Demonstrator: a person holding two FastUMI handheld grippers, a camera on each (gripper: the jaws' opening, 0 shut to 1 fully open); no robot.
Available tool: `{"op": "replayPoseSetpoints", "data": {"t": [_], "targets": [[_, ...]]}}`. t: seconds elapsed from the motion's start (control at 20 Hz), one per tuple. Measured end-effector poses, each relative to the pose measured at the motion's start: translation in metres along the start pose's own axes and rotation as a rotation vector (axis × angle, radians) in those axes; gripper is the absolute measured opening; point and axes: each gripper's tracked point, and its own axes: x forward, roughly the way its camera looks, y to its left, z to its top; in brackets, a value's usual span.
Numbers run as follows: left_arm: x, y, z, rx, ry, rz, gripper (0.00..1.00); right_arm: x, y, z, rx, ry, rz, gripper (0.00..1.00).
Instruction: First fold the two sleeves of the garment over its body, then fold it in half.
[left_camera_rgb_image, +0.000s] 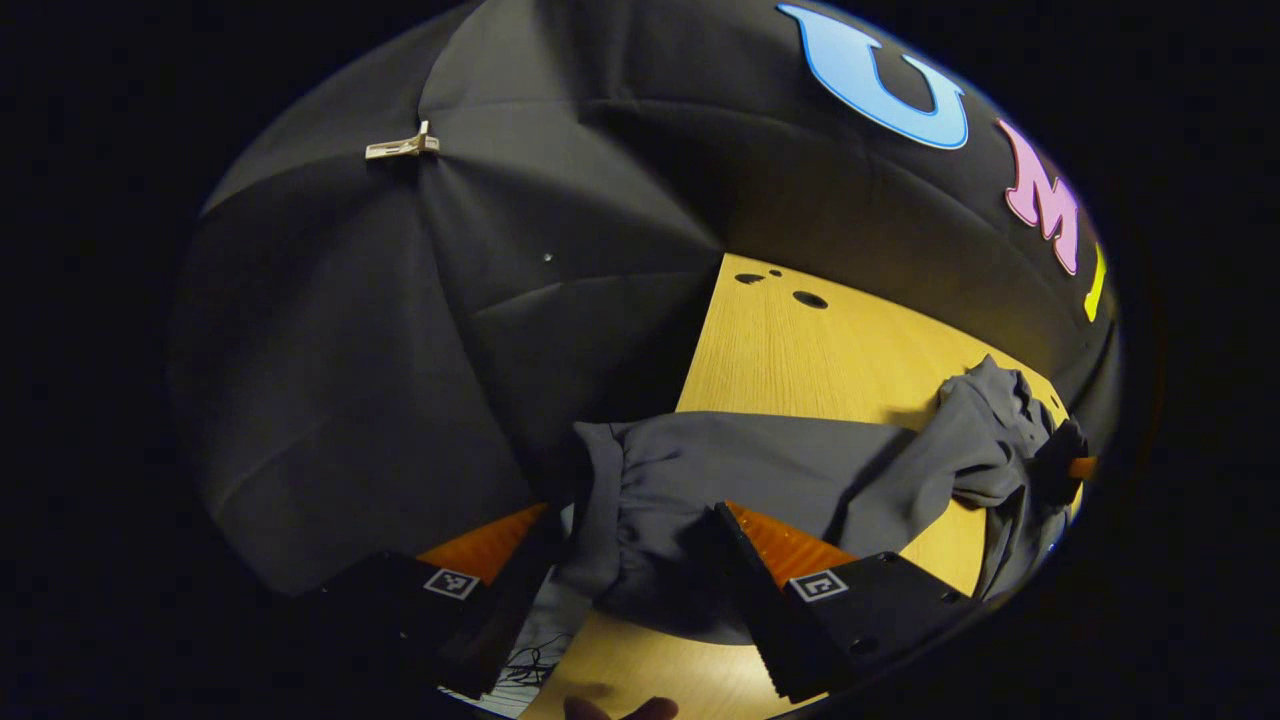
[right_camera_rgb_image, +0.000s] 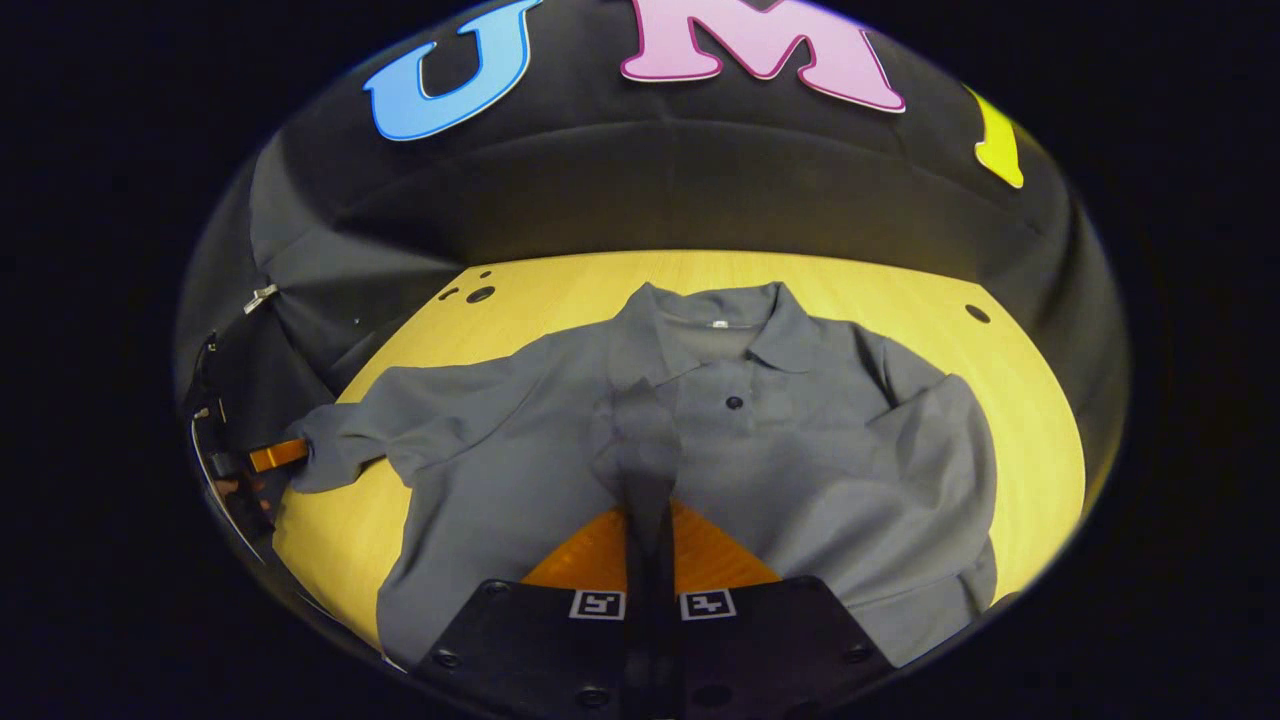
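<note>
Right gripper first — we're watching its fingers pressing together on a dark strip of the grey shirt, likely a sleeve cuff, over the chest. We're seeing the shirt lying collar-up on the yellow wooden surface, its other sleeve stretching out to the surface's edge. Over in the left gripper view, the left gripper is sitting wide open around that sleeve's bunched cuff — whether the fingers are touching it, we cannot tell.
</note>
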Motion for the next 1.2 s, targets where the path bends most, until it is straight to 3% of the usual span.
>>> {"op": "replayPoseSetpoints", "data": {"t": [0.1, 0.25, 0.3, 0.35, 0.4, 0.45, 0.5, 0.6, 0.65, 0.7, 0.75, 0.85, 0.9, 1.05, 1.2], "targets": [[0.003, -0.001, -0.003, 0.000, 0.012, 0.007, 0.95, 0.002, 0.008, -0.011, -0.005, 0.031, 0.024, 0.06], [0.005, -0.002, -0.002, 0.007, 0.010, 0.012, 0.95, 0.000, 0.023, -0.023, 0.015, 0.072, 0.084, 0.18], [0.005, -0.003, -0.003, 0.007, 0.013, 0.012, 0.95, -0.002, 0.029, -0.027, 0.042, 0.091, 0.112, 0.22], [0.006, -0.003, -0.003, -0.001, 0.014, 0.014, 0.94, -0.005, 0.037, -0.028, 0.088, 0.106, 0.147, 0.17], [0.005, -0.003, -0.002, -0.006, 0.013, 0.020, 0.94, -0.010, 0.046, -0.027, 0.140, 0.111, 0.180, 0.21], [0.005, -0.005, -0.003, -0.012, 0.018, 0.019, 0.93, -0.015, 0.056, -0.022, 0.188, 0.103, 0.222, 0.32], [0.006, -0.008, -0.003, -0.018, 0.017, 0.024, 0.86, -0.022, 0.065, -0.016, 0.220, 0.087, 0.260, 0.43], [0.008, -0.015, -0.004, -0.031, 0.018, 0.022, 0.77, -0.034, 0.072, -0.010, 0.229, 0.070, 0.302, 0.81], [0.009, -0.015, -0.003, -0.033, 0.019, 0.034, 0.72, -0.040, 0.072, -0.008, 0.224, 0.062, 0.313, 0.67], [0.009, -0.014, -0.003, -0.033, 0.019, 0.044, 0.66, -0.046, 0.073, -0.006, 0.217, 0.054, 0.321, 0.84], [0.010, -0.011, -0.002, -0.020, 0.020, 0.066, 0.65, -0.052, 0.072, -0.005, 0.209, 0.046, 0.324, 0.89], [0.011, -0.004, -0.002, 0.011, 0.024, 0.097, 0.45, -0.060, 0.068, -0.003, 0.195, 0.034, 0.322, 0.90], [0.008, -0.004, 0.000, 0.025, 0.027, 0.103, 0.27, -0.065, 0.067, -0.001, 0.192, 0.026, 0.322, 0.91], [0.004, 0.000, 0.000, 0.050, 0.043, 0.141, 0.14, -0.078, 0.063, 0.008, 0.196, -0.001, 0.330, 0.96], [-0.007, -0.005, 0.001, 0.067, 0.049, 0.148, 0.12, -0.095, 0.057, 0.024, 0.204, -0.057, 0.333, 0.95]]}}
